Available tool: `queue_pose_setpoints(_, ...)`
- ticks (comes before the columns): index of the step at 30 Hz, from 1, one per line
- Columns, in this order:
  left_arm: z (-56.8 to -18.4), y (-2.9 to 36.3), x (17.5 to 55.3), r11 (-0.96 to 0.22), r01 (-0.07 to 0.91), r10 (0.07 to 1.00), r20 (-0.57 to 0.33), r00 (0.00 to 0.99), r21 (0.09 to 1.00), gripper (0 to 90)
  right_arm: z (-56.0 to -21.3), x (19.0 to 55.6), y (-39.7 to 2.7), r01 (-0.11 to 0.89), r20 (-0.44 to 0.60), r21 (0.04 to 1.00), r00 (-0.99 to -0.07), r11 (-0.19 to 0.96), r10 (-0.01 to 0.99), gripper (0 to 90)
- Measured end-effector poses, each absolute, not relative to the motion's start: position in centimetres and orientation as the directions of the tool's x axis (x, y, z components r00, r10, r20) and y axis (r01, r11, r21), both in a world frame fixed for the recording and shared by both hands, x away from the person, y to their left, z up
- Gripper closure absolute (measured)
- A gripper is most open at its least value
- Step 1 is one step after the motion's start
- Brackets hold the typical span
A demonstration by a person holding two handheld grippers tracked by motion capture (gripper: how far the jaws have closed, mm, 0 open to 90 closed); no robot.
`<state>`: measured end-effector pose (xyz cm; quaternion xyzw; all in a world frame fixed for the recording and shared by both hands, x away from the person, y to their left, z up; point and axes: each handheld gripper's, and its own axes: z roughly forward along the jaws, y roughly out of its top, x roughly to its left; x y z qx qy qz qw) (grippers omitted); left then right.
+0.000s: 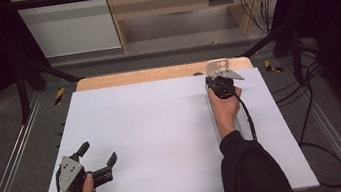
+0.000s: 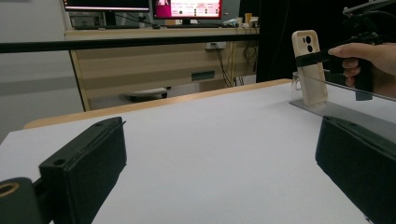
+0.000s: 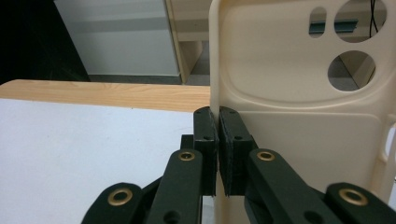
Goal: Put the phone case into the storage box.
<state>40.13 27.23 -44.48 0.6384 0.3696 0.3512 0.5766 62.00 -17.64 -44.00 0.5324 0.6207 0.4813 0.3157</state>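
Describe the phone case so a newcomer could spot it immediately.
Start at the white table sheet and go to its far right edge, where a clear plastic stand runs. The cream phone case stands upright there, pinched by the right gripper; round camera cut-outs mark it.

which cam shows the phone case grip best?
Right gripper view: right gripper shut on the phone case edge, close up. Left gripper view shows the case upright, side-on. High view shows only its top.
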Motion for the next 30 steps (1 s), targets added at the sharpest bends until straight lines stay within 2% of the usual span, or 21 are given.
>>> queue_pose_setpoints(30,-44.51,27.34,40.16,-0.055,0.070,0.877,0.015,0.480,0.996,1.7,-44.07,62.30,-17.36,0.379,0.089,0.925,-0.245,0.011,0.965,85.8)
